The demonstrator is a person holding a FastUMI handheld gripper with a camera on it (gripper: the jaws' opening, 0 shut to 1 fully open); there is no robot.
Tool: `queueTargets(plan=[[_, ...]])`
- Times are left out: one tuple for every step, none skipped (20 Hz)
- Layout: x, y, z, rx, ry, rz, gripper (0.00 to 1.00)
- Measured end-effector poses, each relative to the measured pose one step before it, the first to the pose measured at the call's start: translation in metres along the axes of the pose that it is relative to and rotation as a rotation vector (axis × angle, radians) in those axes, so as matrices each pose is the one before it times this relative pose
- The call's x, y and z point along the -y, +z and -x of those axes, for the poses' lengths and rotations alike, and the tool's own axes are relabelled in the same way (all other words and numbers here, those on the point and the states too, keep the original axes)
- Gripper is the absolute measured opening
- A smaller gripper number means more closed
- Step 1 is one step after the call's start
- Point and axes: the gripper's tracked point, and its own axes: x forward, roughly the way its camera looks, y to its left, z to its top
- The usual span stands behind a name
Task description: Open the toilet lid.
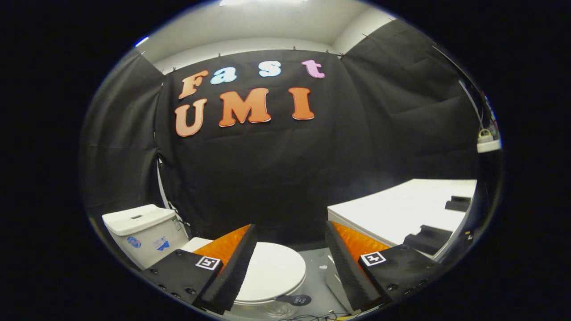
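A white toilet stands low ahead of me on the left. Its lid (273, 272) lies flat and closed over the bowl, partly hidden behind my left finger. The white tank (142, 227) rises behind the lid, against the black cloth. My gripper (290, 240) is open, its two fingers spread wide with nothing between them. It hovers above the toilet, with the lid's front part showing in the gap between the fingers.
A white table (401, 209) stands to the right of the toilet, with dark blocks (428, 238) lying on it. Grey floor (319, 272) shows between toilet and table, with cables near my fingers. Black cloth walls close off the booth behind.
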Motion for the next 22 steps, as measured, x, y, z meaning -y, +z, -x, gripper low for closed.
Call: queueTargets(plan=[[-0.00033,-0.0173,0.00236,-0.03607,-0.00928,-0.03783,0.98],[-0.0031,-0.01128,0.00335,-0.00006,0.00987,-0.03976,0.99],[-0.00008,-0.01253,0.00221,-0.00758,-0.00245,-0.02164,0.99],[0.01204,-0.0137,-0.00145,-0.02104,-0.0313,-0.01268,0.98],[0.01255,-0.01796,-0.00001,-0.03135,-0.01969,-0.0167,0.98],[0.00908,-0.01777,0.00069,-0.03287,-0.00949,-0.02047,0.98],[0.0055,-0.01736,0.0041,-0.04927,-0.00356,-0.01332,0.98],[0.00551,-0.01186,-0.00531,-0.01849,-0.0081,0.00031,0.98],[0.00679,-0.01012,-0.00463,-0.01981,-0.01137,0.01298,0.98],[0.00558,-0.00752,-0.00394,-0.0169,-0.0121,0.00219,0.98],[0.00086,-0.00744,-0.00458,-0.01506,-0.00177,-0.00992,0.98],[-0.0002,-0.0092,-0.0061,-0.01618,0.00024,-0.01457,0.98],[0.00014,-0.01276,-0.00712,-0.02284,-0.00601,-0.01367,0.98],[0.00136,-0.01302,-0.00668,-0.02108,-0.01041,-0.0133,0.97],[-0.00056,-0.01177,-0.00434,-0.0302,0.00236,-0.01879,0.97],[-0.00289,-0.01211,-0.00178,-0.03635,0.00737,-0.01779,0.93],[-0.00117,-0.01108,-0.00188,-0.02945,0.00623,-0.00715,0.89],[0.00157,-0.0113,0.00273,-0.04196,0.00972,-0.00627,0.86],[0.00101,-0.00629,-0.00143,-0.02854,0.0008,-0.01477,0.85],[0.00198,-0.0031,-0.00131,-0.02187,0.00955,-0.01839,0.85],[-0.00056,0.00336,-0.00217,0.0053,0.01351,-0.02345,0.82],[0.00283,0.00318,-0.0007,0.00126,0.01086,-0.02573,0.76]])
